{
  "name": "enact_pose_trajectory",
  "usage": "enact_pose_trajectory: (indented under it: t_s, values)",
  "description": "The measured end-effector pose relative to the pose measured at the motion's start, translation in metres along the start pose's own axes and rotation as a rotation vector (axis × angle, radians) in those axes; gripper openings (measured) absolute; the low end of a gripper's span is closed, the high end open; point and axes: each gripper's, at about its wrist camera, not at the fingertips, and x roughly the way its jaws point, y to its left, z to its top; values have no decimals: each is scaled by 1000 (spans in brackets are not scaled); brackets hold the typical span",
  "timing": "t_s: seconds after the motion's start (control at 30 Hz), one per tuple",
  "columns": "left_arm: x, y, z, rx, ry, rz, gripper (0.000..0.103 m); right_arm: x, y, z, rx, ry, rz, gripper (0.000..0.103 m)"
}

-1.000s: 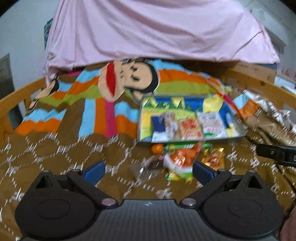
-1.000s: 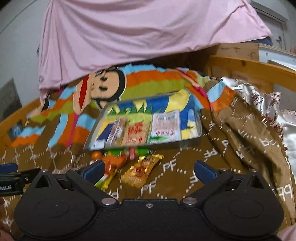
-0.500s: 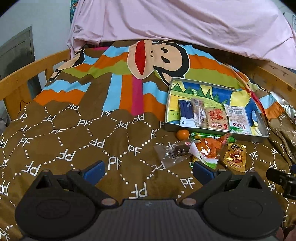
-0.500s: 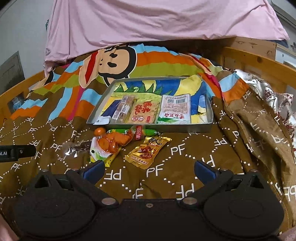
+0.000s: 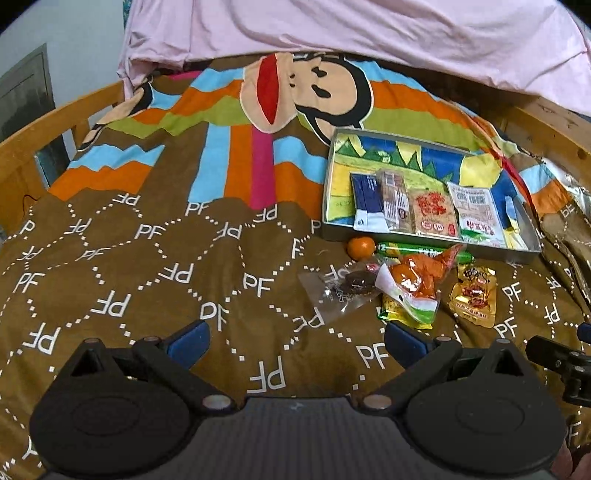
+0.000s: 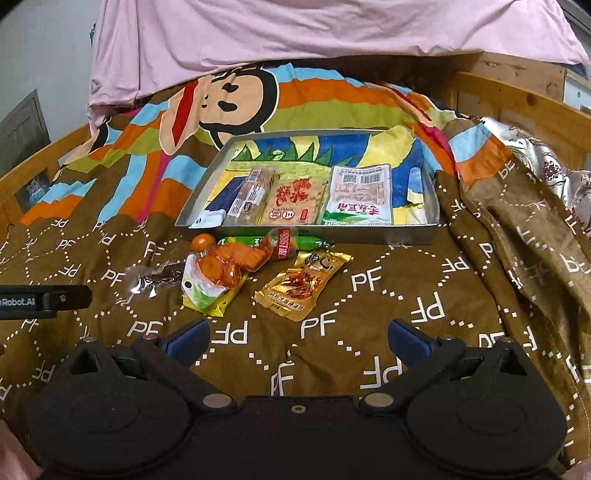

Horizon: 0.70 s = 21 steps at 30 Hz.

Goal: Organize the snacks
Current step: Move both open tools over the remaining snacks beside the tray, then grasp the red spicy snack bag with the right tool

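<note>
A grey metal tray with a colourful liner sits on the bed and holds several flat snack packets. In front of it lie loose snacks: a gold packet, an orange packet, a clear packet with dark pieces, a green stick and a small orange fruit. The tray and loose snacks also show in the left wrist view. My left gripper is open and empty, left of the snacks. My right gripper is open and empty, just short of the gold packet.
The brown patterned blanket covers the bed. A wooden bed rail runs along the left, another along the right. A pink sheet hangs behind. Rumpled blanket folds rise right of the tray.
Both grippers have tilted down and moved closer to the bed, so the tray and loose snacks sit lower and larger in view. Nothing was picked up.
</note>
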Motion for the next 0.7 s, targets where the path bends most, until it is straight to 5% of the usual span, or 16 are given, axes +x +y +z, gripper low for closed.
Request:
enact_pose_trajectory:
  t_s: [0.3,0.43,0.7]
  values:
    - [25,1,15,96,44,-24,103,13,-3,4,26,44,43,102]
    - [40,1,25,176,70,-99,103,23,-7,8,59,68,58,102]
    - [71,-4,32,370,23,-157,103,55,-12,24,126,128,117,102]
